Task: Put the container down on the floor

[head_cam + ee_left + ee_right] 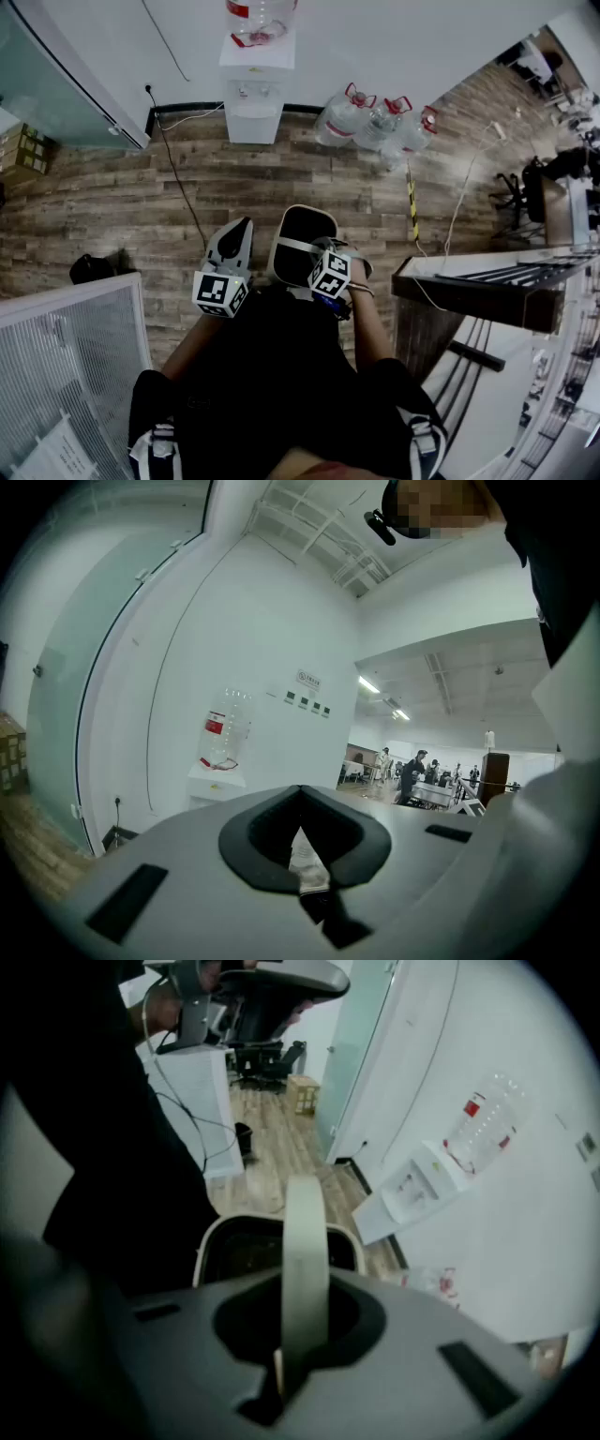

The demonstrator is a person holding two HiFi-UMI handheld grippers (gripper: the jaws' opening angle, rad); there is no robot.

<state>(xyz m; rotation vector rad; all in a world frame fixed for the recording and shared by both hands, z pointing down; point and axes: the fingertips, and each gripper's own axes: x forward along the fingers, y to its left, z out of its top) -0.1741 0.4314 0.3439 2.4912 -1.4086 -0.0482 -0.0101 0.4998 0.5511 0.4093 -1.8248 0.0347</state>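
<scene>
Nothing legible — wall signs (307,690) and bottle label (215,726) too small.

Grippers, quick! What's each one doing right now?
Left gripper: jaws closed, holding nothing.
Right gripper: jaws closed on the handle of the container.

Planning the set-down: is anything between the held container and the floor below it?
Nothing visible does: the wood floor around the container, hanging from the right gripper, looks bare; water bottles lie well beyond it.

This is an open office. A water dispenser (256,89) stands against the white wall (394,37) with spare water bottles (380,122) beside it. Office chairs (265,1061) sit on the wood floor (112,197).
</scene>
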